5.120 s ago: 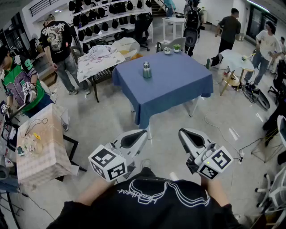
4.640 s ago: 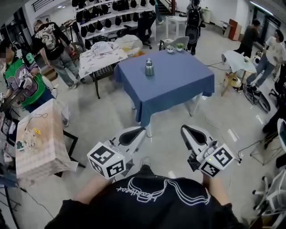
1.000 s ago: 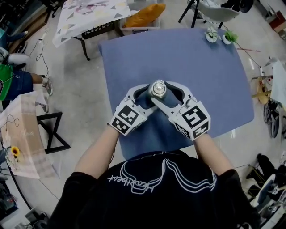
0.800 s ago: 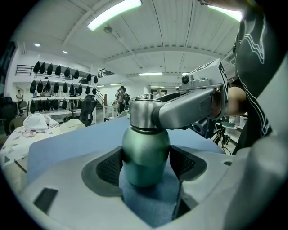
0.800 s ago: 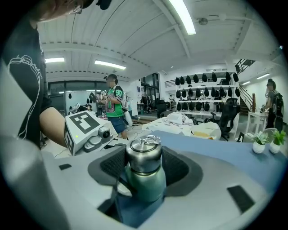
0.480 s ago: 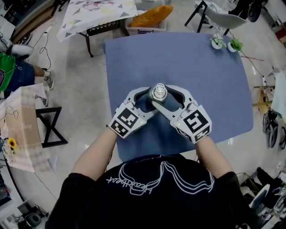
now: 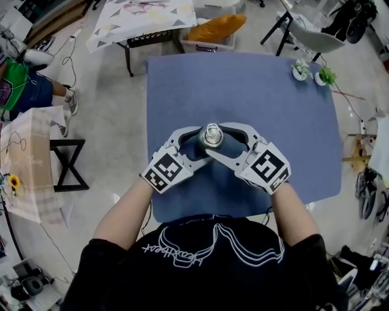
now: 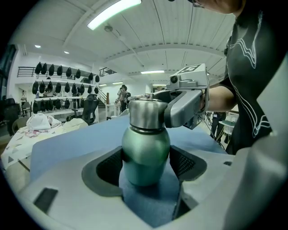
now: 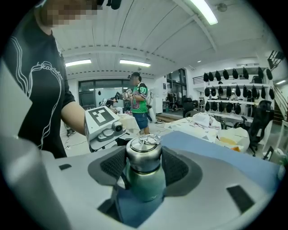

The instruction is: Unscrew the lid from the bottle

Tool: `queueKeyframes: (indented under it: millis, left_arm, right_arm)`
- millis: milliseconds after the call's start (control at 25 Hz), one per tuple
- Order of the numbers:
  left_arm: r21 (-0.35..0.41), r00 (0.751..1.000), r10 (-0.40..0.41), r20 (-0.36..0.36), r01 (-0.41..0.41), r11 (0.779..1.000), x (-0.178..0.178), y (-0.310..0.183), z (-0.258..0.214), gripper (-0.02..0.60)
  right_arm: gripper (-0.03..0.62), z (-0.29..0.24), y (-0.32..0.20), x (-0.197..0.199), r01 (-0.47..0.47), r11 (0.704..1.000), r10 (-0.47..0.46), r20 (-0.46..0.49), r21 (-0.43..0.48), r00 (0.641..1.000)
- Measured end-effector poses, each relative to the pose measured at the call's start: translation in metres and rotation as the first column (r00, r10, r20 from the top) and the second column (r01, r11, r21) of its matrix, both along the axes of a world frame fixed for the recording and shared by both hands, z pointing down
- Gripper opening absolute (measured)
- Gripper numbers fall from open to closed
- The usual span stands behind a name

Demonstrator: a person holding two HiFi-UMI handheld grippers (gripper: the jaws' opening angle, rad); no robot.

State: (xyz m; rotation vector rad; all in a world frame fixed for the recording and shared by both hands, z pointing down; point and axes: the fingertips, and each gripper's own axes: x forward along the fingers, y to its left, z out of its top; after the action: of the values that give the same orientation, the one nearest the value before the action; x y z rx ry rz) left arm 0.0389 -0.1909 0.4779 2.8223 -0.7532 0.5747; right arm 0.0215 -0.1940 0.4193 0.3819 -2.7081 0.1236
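A green metal bottle (image 7: 212,137) with a steel lid (image 7: 212,132) stands upright on the blue table (image 7: 255,97), near its front edge. In the left gripper view its green body (image 8: 146,155) sits between the pads of my left gripper (image 8: 146,168), and both pads touch it. My right gripper (image 9: 143,164) comes in from the other side, higher up. Its pads press on the steel lid (image 9: 144,155), which carries a small ring on top. In the head view the left gripper (image 7: 205,144) and the right gripper (image 7: 216,138) cross round the bottle.
Two small potted plants (image 7: 301,70) stand at the table's far right corner. Behind the table are an orange bag in a bin (image 7: 216,27), a table with a patterned cloth (image 7: 143,15) and a chair (image 7: 310,33). A checked-cloth table (image 7: 30,164) is at the left.
About five seconds ago I stood well back from the table with both grippers free. Now both are clamped round the bottle, and over the last second they have hardly moved.
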Motion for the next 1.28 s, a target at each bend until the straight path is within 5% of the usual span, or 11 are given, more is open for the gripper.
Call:
queueKeyframes:
  millis: [280,800,920,1280]
  left_arm:
    - [0.000,1.000,0.005,0.007,-0.005,1.000,0.0005,0.0013,0.0001,0.330]
    - [0.009,1.000,0.004,-0.002,-0.004,1.000,-0.0015,0.0014,-0.0016,0.330]
    - [0.012,1.000,0.000,-0.011,0.000,1.000,-0.0017,0.0018,-0.0017,0.330]
    - [0.007,1.000,-0.022,-0.004,0.023,1.000,-0.0021,-0.0002,0.0011,0.330]
  right_arm:
    - [0.252,-0.0003,0.0048,-0.0005,0.236,0.972,-0.236,-0.006,0.000,0.972]
    - [0.253,-0.0020,0.0088,-0.0028,0.532,0.846,-0.533,-0.011,-0.024,0.846]
    - [0.255,-0.0022,0.0085,-0.0032,0.518,0.855,-0.519,-0.015,-0.026,0.855]
    - [0.347,-0.0083,0.0002,-0.0001,0.231,0.973,-0.231,0.019,-0.002,0.973]
